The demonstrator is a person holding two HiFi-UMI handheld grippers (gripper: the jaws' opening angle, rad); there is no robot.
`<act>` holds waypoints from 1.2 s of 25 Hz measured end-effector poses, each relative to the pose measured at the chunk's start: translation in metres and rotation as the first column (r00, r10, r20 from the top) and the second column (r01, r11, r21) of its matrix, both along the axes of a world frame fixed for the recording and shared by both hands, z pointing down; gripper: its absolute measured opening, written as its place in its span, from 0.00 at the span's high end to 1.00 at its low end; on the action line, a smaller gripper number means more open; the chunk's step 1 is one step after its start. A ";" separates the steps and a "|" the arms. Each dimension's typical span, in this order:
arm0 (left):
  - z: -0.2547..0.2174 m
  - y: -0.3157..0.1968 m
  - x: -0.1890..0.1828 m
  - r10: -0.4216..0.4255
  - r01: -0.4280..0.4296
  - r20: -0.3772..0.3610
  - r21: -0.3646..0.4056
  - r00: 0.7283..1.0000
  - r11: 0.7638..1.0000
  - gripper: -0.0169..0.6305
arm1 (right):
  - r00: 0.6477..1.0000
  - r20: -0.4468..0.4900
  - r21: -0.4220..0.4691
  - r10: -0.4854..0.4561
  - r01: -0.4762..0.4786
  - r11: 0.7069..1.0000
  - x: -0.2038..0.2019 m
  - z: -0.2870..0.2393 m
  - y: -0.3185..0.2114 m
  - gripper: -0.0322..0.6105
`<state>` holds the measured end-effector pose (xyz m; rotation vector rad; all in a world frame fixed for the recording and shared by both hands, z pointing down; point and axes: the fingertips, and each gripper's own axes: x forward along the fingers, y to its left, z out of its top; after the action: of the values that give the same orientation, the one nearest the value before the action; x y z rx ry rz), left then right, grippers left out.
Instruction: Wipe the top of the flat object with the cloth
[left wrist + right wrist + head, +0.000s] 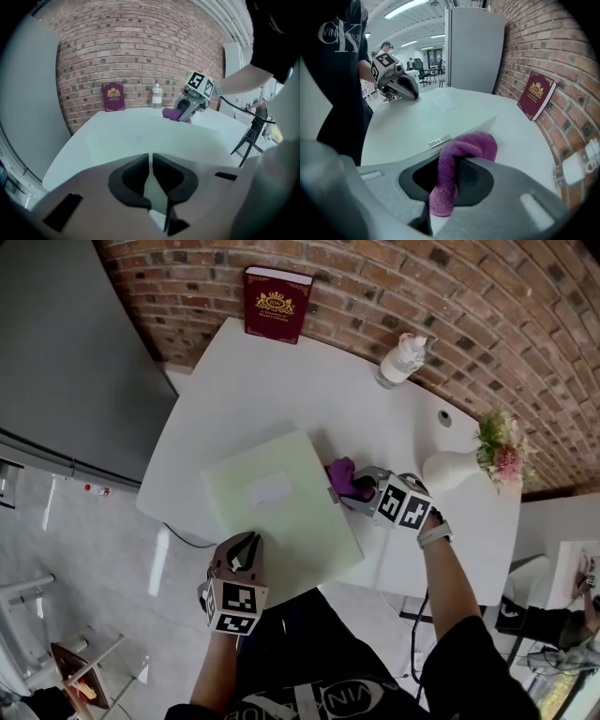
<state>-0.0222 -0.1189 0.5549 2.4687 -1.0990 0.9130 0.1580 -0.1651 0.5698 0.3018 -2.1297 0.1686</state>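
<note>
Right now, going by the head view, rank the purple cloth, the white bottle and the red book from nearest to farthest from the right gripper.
1. The purple cloth: clamped in the right gripper itself.
2. The white bottle: farther up the table, near the brick wall.
3. The red book: farthest, standing against the wall at the back left.

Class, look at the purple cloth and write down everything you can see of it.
The cloth is purple and fuzzy like towelling, bunched into a thick fold. The right gripper is shut on it: one end hangs down between the jaws and a rounded hump sticks out in front. It sits at the edge of the pale green board on the white table. Whether it presses on the board cannot be told.
</note>
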 end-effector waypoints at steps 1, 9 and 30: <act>0.000 0.000 0.000 -0.001 0.001 -0.007 -0.004 1.000 1.000 0.93 | 1.000 0.007 -0.016 0.004 -0.004 1.000 0.002 -0.001 0.010 0.84; 0.000 0.000 0.002 0.002 -0.002 -0.008 0.015 1.000 1.000 0.93 | 0.998 0.012 -0.093 0.060 -0.059 0.994 0.023 -0.003 0.082 0.84; -0.011 0.067 0.020 0.333 -0.332 -0.085 0.021 0.939 0.943 0.93 | 0.591 0.015 -0.233 0.807 -0.782 0.578 0.033 0.000 0.181 0.84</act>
<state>-0.0020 -0.0523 0.5441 2.7216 -0.6659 0.8789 0.1915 0.0154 0.5701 1.1600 -1.9104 0.9544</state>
